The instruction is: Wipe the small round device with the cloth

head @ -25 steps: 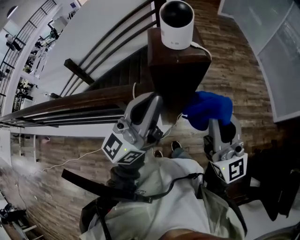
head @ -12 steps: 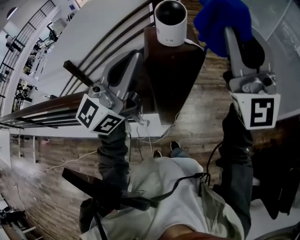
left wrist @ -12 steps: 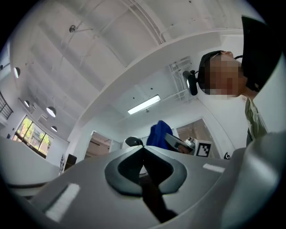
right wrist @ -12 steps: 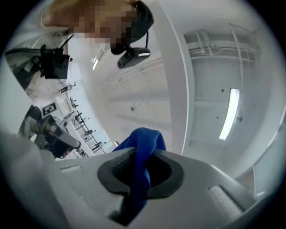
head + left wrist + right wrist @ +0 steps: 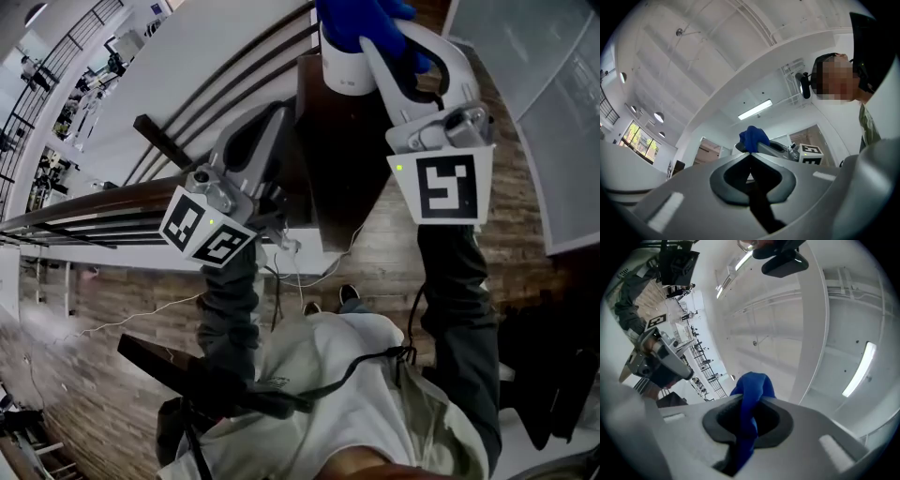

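The small round device (image 5: pixel 343 73), a white cylinder, stands on top of a dark wooden post (image 5: pixel 342 155). Its dark top is hidden under the blue cloth (image 5: pixel 360 21). My right gripper (image 5: pixel 373 36) is shut on that cloth and holds it over the device. In the right gripper view the cloth (image 5: pixel 751 399) bulges out between the jaws of the right gripper (image 5: pixel 752 405). My left gripper (image 5: pixel 270 117) is shut and holds nothing, raised beside the post's left face. In the left gripper view the left gripper (image 5: pixel 750 154) has its jaws touching, with the cloth (image 5: pixel 753 137) beyond them.
A dark wooden handrail (image 5: pixel 94 214) runs left from the post, with slanted rails (image 5: pixel 216 84) behind it. A thin white cable (image 5: pixel 292 255) hangs from the device down the post. Wood-plank floor (image 5: pixel 450 112) lies far below, with a white panel (image 5: pixel 553 103) at the right.
My right gripper has risen and swung left with the cloth, from right of the device to over its top. My left gripper rose beside the post, then stayed put.
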{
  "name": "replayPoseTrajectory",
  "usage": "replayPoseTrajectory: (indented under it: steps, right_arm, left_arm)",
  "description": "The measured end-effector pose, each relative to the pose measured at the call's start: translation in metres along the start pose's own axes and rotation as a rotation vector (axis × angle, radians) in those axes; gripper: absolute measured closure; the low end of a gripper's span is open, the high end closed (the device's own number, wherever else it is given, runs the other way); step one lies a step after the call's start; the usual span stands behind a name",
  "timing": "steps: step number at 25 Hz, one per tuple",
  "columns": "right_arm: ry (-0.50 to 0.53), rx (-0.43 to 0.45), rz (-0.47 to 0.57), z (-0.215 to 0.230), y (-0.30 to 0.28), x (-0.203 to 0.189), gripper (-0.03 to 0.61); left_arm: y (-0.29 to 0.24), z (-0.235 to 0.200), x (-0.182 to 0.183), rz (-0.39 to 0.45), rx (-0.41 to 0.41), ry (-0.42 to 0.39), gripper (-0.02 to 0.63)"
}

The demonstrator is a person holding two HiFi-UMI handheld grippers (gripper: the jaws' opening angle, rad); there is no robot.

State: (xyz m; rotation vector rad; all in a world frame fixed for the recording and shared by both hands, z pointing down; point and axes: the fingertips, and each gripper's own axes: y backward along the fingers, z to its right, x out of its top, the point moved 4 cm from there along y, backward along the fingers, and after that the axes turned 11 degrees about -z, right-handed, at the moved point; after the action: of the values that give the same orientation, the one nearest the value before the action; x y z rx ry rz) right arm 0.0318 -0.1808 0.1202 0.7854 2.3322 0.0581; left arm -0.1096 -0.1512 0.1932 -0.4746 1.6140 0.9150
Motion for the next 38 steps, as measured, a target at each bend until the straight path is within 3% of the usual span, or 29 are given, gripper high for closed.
replayPoseTrajectory:
  steps: [2,6,9,11,13,15,21,25,28,30,32,35,38]
  right_arm:
    - [0.02,0.042,-0.024,-0.017,0.006,-0.007,0.541]
    - [0.071,0.212,-0.07,-0.045,0.01,-0.019,0.541]
    - [0.113,0.187,-0.031,-0.023,0.018,-0.007,0.541]
    - [0.084,0.105,0.005,0.003,0.017,0.004,0.541]
    - [0.014,0.067,-0.054,0.025,0.006,0.0,0.541]
    - [-0.031,0.108,-0.143,0.034,-0.01,-0.013,0.541]
    - [-0.027,0.216,-0.16,0.005,0.007,-0.022,0.541]
    - [0.076,0.336,-0.231,-0.047,0.019,-0.025,0.543]
    - [0.149,0.248,-0.153,-0.039,0.02,-0.013,0.543]
    - [0.105,0.148,-0.11,-0.007,0.014,-0.005,0.542]
    - [0.047,0.088,-0.147,0.025,0.001,-0.001,0.543]
    - [0.106,0.097,-0.213,0.044,-0.029,0.011,0.543]
    - [0.22,0.142,-0.206,0.032,-0.05,0.024,0.543]
  left_arm:
    - [-0.006,-0.003,0.002,0.001,0.007,-0.007,0.611]
    - [-0.021,-0.001,0.006,-0.004,-0.002,-0.026,0.611]
    - [-0.023,0.002,0.004,-0.002,-0.008,-0.023,0.611]
    - [-0.016,0.001,-0.001,0.003,0.0,-0.017,0.611]
    - [-0.011,-0.001,-0.005,0.004,0.011,-0.009,0.611]
    - [-0.007,-0.003,-0.01,-0.003,0.02,0.001,0.611]
    - [0.008,-0.007,-0.017,-0.005,0.06,0.027,0.611]
    - [0.012,-0.008,-0.021,-0.005,0.069,0.037,0.611]
    - [0.013,-0.004,-0.029,-0.021,0.054,0.051,0.611]
    - [0.014,-0.003,-0.032,-0.023,0.054,0.062,0.611]
    - [0.014,-0.004,-0.031,-0.022,0.055,0.072,0.611]
    - [0.014,-0.006,-0.03,-0.026,0.051,0.084,0.611]
    - [0.017,-0.005,-0.034,-0.031,0.054,0.086,0.611]
